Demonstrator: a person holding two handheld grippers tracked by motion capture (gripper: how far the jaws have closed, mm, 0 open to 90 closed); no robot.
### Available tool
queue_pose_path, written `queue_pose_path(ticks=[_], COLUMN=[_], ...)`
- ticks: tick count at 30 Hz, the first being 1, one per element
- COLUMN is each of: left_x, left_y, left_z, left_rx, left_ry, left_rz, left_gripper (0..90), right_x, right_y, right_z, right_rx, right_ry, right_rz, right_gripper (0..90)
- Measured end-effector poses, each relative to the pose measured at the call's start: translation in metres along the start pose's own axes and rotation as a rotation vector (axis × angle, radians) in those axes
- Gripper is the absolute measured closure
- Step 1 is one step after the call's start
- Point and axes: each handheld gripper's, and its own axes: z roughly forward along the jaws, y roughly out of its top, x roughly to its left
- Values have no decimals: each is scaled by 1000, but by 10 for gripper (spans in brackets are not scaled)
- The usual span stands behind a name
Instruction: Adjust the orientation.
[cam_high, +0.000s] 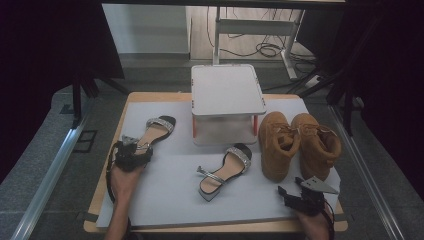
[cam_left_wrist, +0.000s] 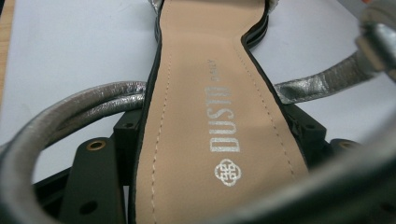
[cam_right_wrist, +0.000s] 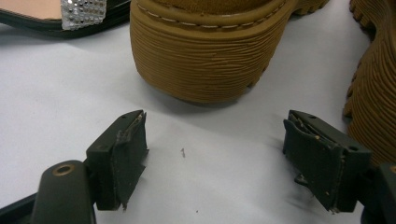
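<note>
Left gripper (cam_high: 134, 154) jaws flank the heel end of the left sandal (cam_left_wrist: 210, 121); pad contact can't be told. Silver strap (cam_left_wrist: 84, 100) loops beside the jaws and might snag on lifting. Right gripper (cam_high: 300, 196) open, empty, just short of the tan boot (cam_right_wrist: 205, 56). Table edge (cam_high: 107, 165) close outboard of the left gripper; free room lies inboard.

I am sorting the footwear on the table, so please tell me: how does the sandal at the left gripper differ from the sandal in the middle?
The left sandal has its heel end between the jaws of the left gripper; the middle sandal lies free of both grippers. The left sandal lies beside the white stand, the middle sandal in front of it, near the tan boots. Both have a sparkling toe band, silver straps and a beige insole.
</note>
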Motion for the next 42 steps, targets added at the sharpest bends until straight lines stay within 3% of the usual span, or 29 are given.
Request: queue_pose_path(ticks=[23, 42], left_x=[-10, -34], left_y=[-4, -9], left_z=[-27, -59], left_rx=[-35, -50], left_ry=[-79, -174], left_rz=[23, 70], left_gripper=[390, 390], right_x=[0, 0], right_y=[0, 0], right_z=[0, 0], right_rx=[1, 1], right_ry=[0, -1], right_rz=[-1, 0], right_gripper=[214, 214])
